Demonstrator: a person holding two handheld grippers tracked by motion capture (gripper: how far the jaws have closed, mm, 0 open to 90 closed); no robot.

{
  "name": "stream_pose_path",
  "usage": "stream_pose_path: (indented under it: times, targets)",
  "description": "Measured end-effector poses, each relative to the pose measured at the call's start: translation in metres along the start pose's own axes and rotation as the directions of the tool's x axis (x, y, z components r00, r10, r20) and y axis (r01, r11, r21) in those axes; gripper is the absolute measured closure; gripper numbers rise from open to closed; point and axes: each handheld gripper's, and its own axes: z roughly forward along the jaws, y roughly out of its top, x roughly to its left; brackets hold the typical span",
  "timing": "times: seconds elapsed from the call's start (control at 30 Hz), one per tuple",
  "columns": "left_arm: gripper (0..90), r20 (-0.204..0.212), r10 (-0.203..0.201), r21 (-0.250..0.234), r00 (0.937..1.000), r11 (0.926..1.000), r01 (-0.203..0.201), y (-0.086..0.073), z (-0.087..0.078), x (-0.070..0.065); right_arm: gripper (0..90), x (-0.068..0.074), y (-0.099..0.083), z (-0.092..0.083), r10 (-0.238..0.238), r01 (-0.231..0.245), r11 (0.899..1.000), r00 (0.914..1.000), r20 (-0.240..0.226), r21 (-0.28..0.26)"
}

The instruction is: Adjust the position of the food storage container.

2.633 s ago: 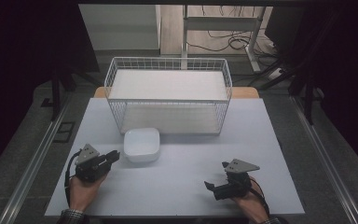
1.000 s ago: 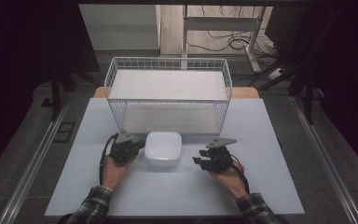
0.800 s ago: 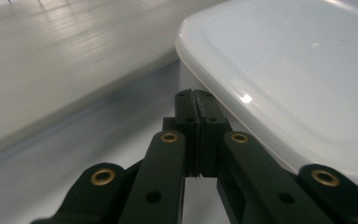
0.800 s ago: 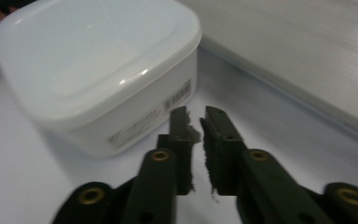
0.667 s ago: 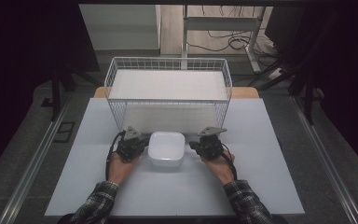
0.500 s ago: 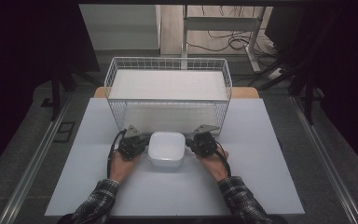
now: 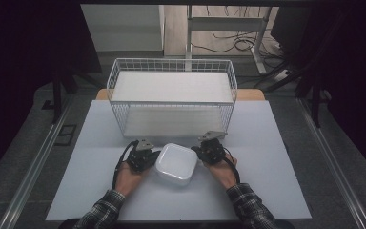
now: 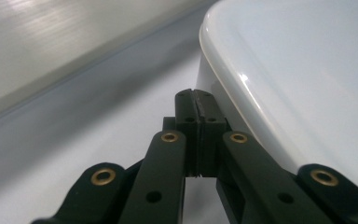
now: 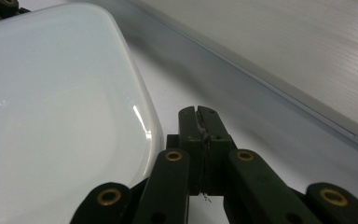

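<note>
Beside the white dish [image 7: 176,163], both grippers' jaws are pressed together (contact with it unclear).

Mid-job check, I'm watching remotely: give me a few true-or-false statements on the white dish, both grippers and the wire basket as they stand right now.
1. The white dish lies between the left gripper and the right gripper. True.
2. The dish sits inside the wire basket. False: it is in front of the basket, over the white table.
3. The left gripper's jaws are shut. True: in the left gripper view they meet with nothing between them.
4. The right gripper's jaws clamp the dish's rim. False: they are shut on nothing, beside the dish's edge.
5. The basket lies on its side. False: it stands upright.
</note>
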Motion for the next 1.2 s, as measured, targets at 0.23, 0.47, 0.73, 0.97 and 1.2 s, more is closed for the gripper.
stream_pose_path:
  times: [0.23,0.47,0.73,0.97,1.2]
  targets:
    - [90.0,0.037,-0.036,0.007,0.9987,0.9993,0.036,-0.01,-0.02,-0.006,87.1,0.006,-0.01,-0.024,-0.029,0.028,1.0,0.9994,0.019,0.012]
    - [90.0,0.072,-0.076,0.015,0.9945,0.9971,0.075,-0.022,-0.038,-0.018,86.6,0.018,-0.029,-0.041,0.003,-0.001,0.998,0.9993,-0.037,0.059]
    - [89.9,0.093,-0.055,0.02,0.9942,0.9984,0.053,-0.032,-0.049,-0.036,86.7,0.029,-0.031,-0.049,-0.023,0.026,0.998,0.9989,-0.04,0.059]
    - [87.6,0.121,0.015,0.035,0.9926,0.9992,-0.02,-0.032,-0.045,-0.054,85.7,0.028,-0.032,-0.048,-0.028,0.031,0.998,0.9985,-0.047,0.061]
    - [89.8,0.0,-0.01,0.033,0.9999,0.9994,0.01,-0.028,-0.043,-0.028,86.8,0.024,-0.029,-0.045,-0.035,0.036,0.998,0.9992,-0.018,0.05]
